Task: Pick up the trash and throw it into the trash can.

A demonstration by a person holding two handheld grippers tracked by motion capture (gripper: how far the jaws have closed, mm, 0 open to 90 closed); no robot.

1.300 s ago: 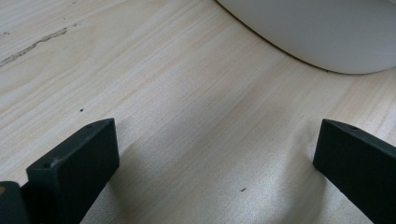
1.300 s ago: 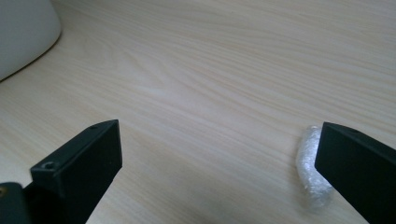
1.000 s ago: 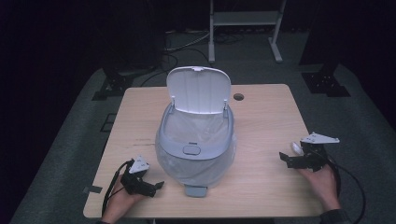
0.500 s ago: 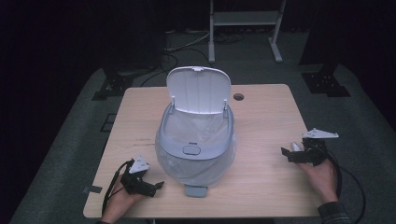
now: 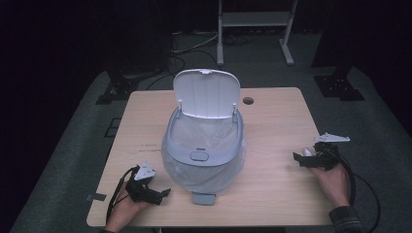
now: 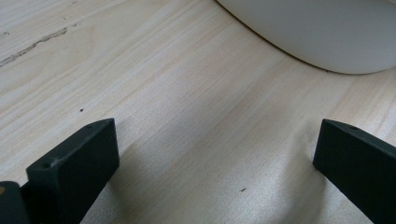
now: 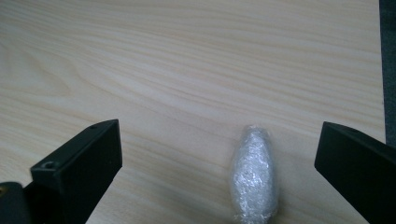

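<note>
The right claw (image 7: 219, 172) sits wide open around the foil wad (image 7: 254, 175) on the tabletop (image 5: 272, 145), lined up to pinch it. The bin (image 5: 204, 155) waits mid-table, lid up, ready to take it. The left claw (image 6: 215, 172) rests open beside the bin.

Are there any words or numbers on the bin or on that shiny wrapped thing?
None can be read.
Bin: its front button shows no legible label; a small dark mark on the inner rim is too small to read.
Shiny wrapped lump: crinkled wrap, no print.
Table: bare wood grain, no writing.
</note>
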